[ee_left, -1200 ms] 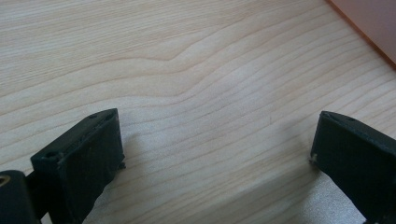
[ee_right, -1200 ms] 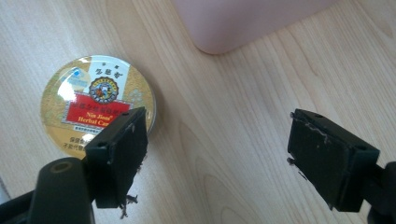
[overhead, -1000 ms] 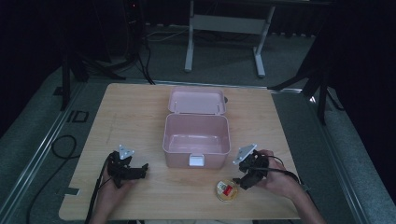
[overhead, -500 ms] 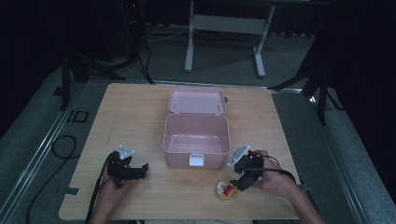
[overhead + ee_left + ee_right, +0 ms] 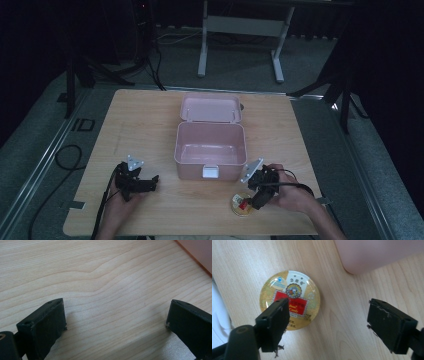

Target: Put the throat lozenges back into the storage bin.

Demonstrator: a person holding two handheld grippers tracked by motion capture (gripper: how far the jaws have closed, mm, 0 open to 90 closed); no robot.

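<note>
The high view looks forward and down over the whole table (image 5: 150, 125). Both gripper views look down close at its wood, sharing it.

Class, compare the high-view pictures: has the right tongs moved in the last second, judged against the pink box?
Yes. The right tongs have shifted left and toward the person, away from the pink box, and now hang open over the round tin.

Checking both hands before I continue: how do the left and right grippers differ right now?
The left gripper hangs over bare table, while the right gripper hangs over a round gold tin, one jaw overlapping it. The left sits left of the open pink box, the right at its front right. Both are open, holding nothing.
</note>
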